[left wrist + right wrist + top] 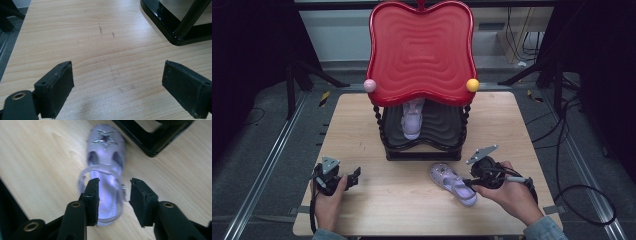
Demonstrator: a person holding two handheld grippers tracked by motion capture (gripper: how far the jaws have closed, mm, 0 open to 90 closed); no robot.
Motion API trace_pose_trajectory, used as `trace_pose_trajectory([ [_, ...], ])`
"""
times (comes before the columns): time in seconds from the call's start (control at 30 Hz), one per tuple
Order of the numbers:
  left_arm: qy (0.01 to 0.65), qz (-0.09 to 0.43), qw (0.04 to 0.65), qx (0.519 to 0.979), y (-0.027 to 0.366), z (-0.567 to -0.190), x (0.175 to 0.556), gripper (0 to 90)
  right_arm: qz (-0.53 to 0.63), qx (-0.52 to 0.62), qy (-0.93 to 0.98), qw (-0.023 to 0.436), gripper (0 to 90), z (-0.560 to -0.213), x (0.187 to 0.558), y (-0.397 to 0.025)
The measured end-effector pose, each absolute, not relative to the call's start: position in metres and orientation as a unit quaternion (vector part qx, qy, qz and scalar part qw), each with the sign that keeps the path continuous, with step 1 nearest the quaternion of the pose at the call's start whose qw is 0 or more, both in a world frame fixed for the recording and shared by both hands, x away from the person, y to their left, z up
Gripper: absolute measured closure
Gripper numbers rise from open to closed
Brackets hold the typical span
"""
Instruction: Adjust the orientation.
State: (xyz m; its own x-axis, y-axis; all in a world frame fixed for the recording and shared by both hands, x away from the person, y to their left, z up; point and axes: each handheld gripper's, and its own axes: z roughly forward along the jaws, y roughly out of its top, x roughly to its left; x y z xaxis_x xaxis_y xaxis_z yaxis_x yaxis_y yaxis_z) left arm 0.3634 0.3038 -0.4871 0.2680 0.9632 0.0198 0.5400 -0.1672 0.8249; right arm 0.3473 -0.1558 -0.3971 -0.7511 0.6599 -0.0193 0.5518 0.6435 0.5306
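Nearest me, at the table's front edge, the left gripper (343, 178) rests low on the wooden table (392, 200) with its jaws spread wide over bare wood and nothing between them. Moving right, a lilac child's sandal (453, 183) lies flat on the table in front of the black-and-red shoe rack (422, 50), whose lower shelf holds a matching sandal (412, 120). The right gripper (113, 195) is right on the loose sandal's heel end, jaws half open, one inside the shoe and one outside its side wall, not yet pinched shut. Its long axis runs away from that gripper, star-decorated toe pointing toward the rack. The right hand is clearly the nearer one.
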Motion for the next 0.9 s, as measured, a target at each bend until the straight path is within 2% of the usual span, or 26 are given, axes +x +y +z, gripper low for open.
trace_pose_trajectory([
  [0.5, 0.527, 0.289, 0.362, 0.712, 0.301, -0.488, 0.364, 9.6, 0.235, 0.319, 0.916, 0.057, 62.2, -0.425, 0.340, -0.132],
  [0.77, 0.525, 0.289, 0.362, 0.714, 0.301, -0.488, 0.364, 9.7, 0.200, 0.313, 0.927, 0.046, 72.5, -0.445, 0.345, -0.121],
  [0.9, 0.524, 0.289, 0.361, 0.715, 0.300, -0.488, 0.364, 9.7, 0.188, 0.309, 0.931, 0.050, 74.9, -0.450, 0.346, -0.118],
])
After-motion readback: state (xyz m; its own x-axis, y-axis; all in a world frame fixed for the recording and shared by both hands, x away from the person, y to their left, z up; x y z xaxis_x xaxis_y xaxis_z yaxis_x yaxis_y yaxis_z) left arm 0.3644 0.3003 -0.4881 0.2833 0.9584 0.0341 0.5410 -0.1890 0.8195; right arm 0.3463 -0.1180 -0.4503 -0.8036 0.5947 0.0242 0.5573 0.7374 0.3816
